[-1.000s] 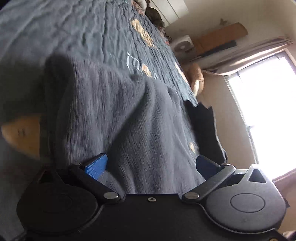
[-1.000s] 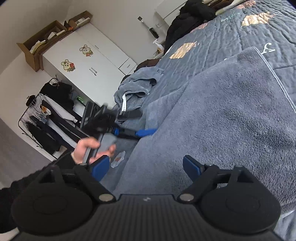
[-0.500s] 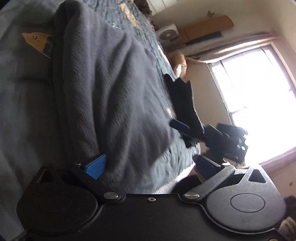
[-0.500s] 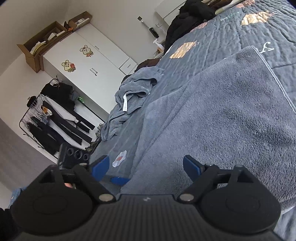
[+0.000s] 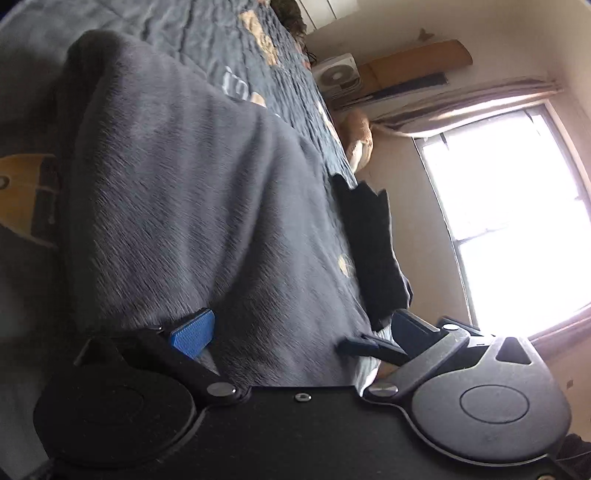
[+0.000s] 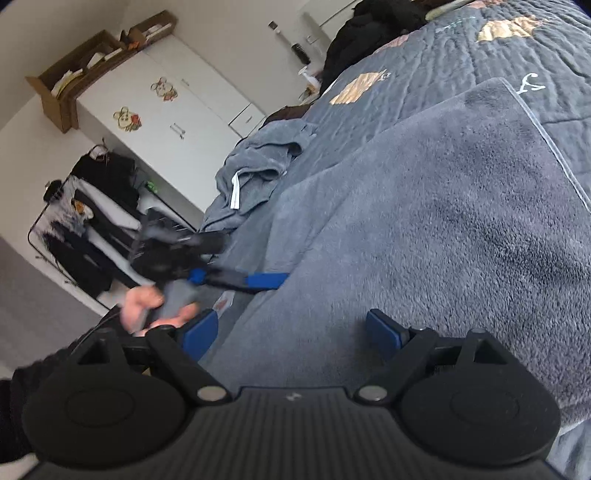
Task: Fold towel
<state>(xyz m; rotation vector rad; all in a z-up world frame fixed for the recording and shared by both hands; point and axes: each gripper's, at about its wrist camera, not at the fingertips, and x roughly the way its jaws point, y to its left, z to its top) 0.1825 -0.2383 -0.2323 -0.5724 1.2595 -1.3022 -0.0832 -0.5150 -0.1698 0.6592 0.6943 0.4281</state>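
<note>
A grey towel (image 6: 443,229) lies folded on the blue quilted bed (image 6: 461,51); in the left wrist view the towel (image 5: 192,206) fills the middle. My right gripper (image 6: 291,332) hovers open just above the towel's near part, with nothing between its blue pads. A hand (image 6: 144,302) holds my left gripper (image 6: 258,280) at the towel's left edge. Seen from its own camera, the left gripper (image 5: 301,330) is open with towel spread below the gap, not clamped. A finger of the right gripper (image 5: 362,345) pokes in at the lower right.
A second grey towel (image 6: 258,173) lies crumpled further up the bed. Dark clothes (image 6: 373,29) are piled at the far end, and a black garment (image 5: 373,251) hangs off the bed's edge. Beside the bed stand a white wardrobe (image 6: 177,122), a clothes rack (image 6: 85,221) and a bright window (image 5: 509,221).
The left gripper dropped back away from the towel half a second ago and has now returned to the towel's edge, still open. The right gripper has barely moved.
</note>
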